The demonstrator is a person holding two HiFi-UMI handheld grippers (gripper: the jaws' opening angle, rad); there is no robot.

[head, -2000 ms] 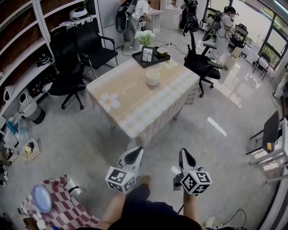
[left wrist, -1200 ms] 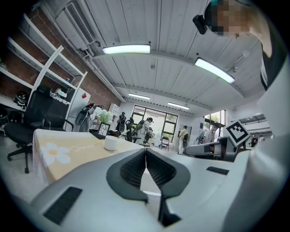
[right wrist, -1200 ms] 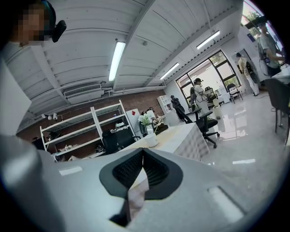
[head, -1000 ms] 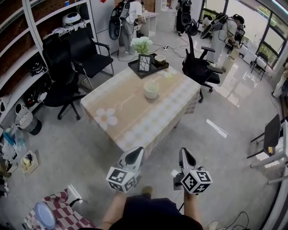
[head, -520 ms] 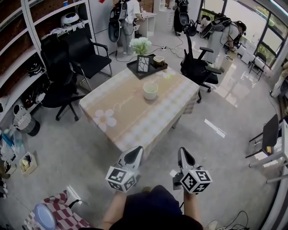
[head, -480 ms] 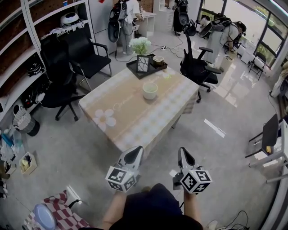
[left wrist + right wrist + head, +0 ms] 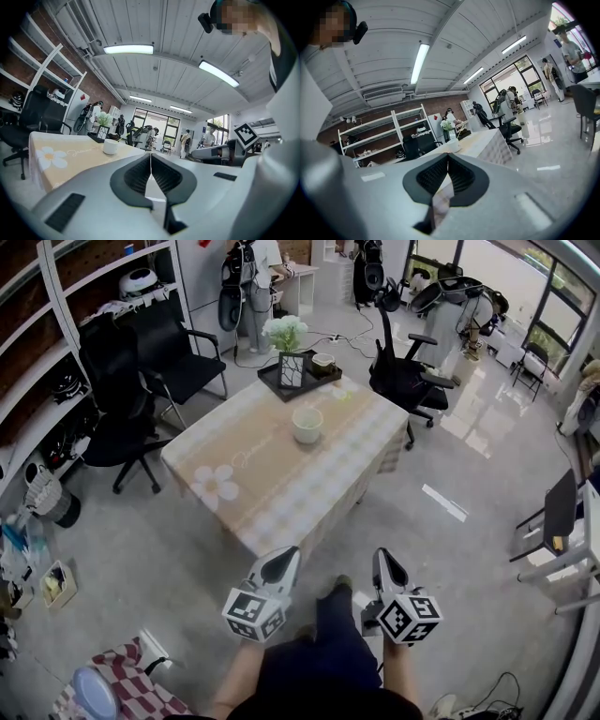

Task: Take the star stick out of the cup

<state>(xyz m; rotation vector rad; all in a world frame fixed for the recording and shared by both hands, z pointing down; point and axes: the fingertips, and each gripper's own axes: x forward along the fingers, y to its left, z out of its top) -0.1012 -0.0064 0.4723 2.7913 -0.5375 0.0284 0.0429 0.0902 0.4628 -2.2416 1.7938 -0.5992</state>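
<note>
A white cup (image 7: 307, 425) stands near the far middle of the beige checked table (image 7: 272, 479); no star stick can be made out in it from this distance. Both grippers are held low over the floor, well short of the table's near edge. My left gripper (image 7: 282, 561) is shut and empty, its tips meeting in the left gripper view (image 7: 150, 155), where the cup (image 7: 110, 146) shows far off. My right gripper (image 7: 385, 562) is also shut with nothing between its jaws (image 7: 448, 156); the cup (image 7: 453, 147) sits far ahead in the right gripper view.
A black tray (image 7: 302, 382) with white flowers (image 7: 285, 331), a framed picture and a small bowl sits at the table's far end. Black office chairs (image 7: 131, 418) (image 7: 405, 381) flank the table. Shelves (image 7: 56, 352) line the left wall. People stand at the back.
The table and cup have drifted slightly up and left in the head view. The person's leg now shows stepping forward between the grippers. Both grippers keep their places, shut.
</note>
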